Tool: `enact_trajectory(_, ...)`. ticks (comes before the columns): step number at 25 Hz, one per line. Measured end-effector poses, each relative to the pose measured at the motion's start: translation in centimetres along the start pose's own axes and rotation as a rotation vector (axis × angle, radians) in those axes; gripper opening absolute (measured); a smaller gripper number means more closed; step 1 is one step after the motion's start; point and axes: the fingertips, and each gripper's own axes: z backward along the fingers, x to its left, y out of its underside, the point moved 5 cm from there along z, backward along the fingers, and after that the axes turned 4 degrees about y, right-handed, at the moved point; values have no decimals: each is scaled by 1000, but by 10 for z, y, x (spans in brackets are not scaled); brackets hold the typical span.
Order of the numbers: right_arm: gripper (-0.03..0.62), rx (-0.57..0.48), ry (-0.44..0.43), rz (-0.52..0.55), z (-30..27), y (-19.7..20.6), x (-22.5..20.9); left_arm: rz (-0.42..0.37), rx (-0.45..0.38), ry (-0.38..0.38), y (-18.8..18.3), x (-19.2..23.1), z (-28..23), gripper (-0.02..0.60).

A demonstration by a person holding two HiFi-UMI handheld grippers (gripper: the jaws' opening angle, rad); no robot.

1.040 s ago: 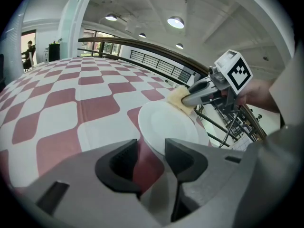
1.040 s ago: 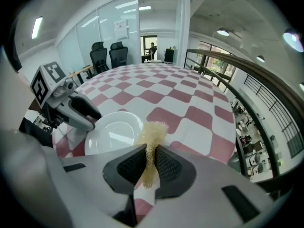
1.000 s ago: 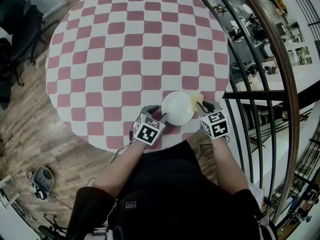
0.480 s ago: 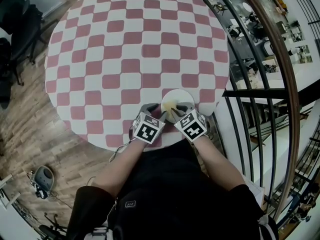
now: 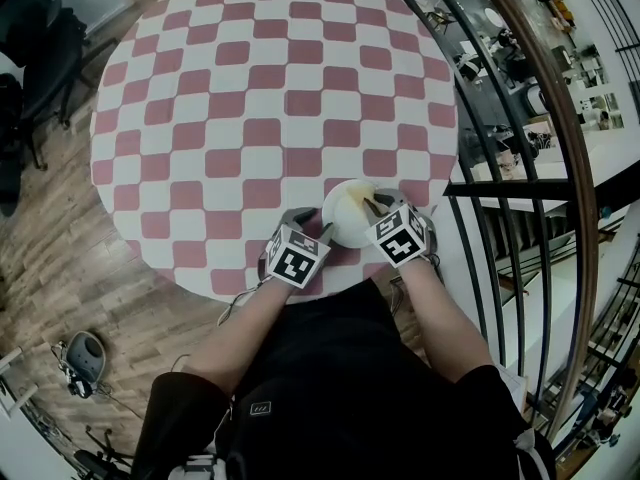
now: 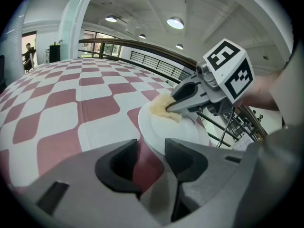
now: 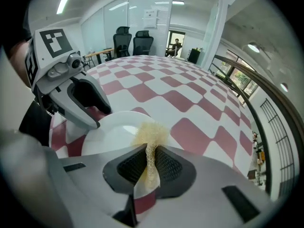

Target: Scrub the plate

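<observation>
A white plate (image 5: 343, 224) lies near the front edge of the round red-and-white checked table (image 5: 250, 98). My right gripper (image 5: 372, 206) is shut on a yellow mesh scrubber (image 5: 357, 198) and presses it on the far part of the plate. In the right gripper view the scrubber (image 7: 151, 137) sticks out between the jaws onto the plate (image 7: 111, 132). My left gripper (image 5: 325, 233) is open at the plate's near left rim, one jaw against it. The left gripper view shows the plate (image 6: 175, 129), the scrubber (image 6: 162, 107) and the right gripper (image 6: 168, 107).
A dark metal railing (image 5: 500, 188) curves close along the table's right side, with a drop to a lower floor beyond it. Black chairs (image 5: 40, 58) stand left of the table. The person's body is tight against the table's near edge.
The right gripper swept the scrubber from the plate's right rim leftward over the middle, then back right onto the far part. The left gripper and the plate stayed put.
</observation>
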Motion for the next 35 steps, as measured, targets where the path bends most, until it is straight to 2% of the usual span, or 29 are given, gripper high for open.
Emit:
enact_trajectory(7,55,14,67,-98,18,27,-21,3,-1,-1,-1,-1,-2,186)
enact_trajectory(10,54,-10,114,-96,28,26,-22,4,0,-1,0,1,-1,186)
enact_trajectory(12,54,-88,72,-86,36,11,-8,1,1,-2,0,2,0,186)
enact_trajectory(14,54,-151,-33,-89,37,-5,15,-2,0,-5,0,2,0,186)
enact_trajectory(16,54,-148,-127,-81,31,-13,38,-2,-3,-5,-1,1,-1,186)
enact_trajectory(18,54,-106,-178,-66,19,-13,56,-2,0,-5,-1,0,-1,186)
enact_trajectory(21,54,-63,-190,-38,3,-15,66,-11,2,-15,-1,1,0,179)
enact_trajectory(26,55,-67,-194,-42,-1,-15,62,3,-5,-9,0,1,-2,176)
enact_trajectory(35,55,-43,-157,-73,9,10,54,8,-10,1,0,1,-1,178)
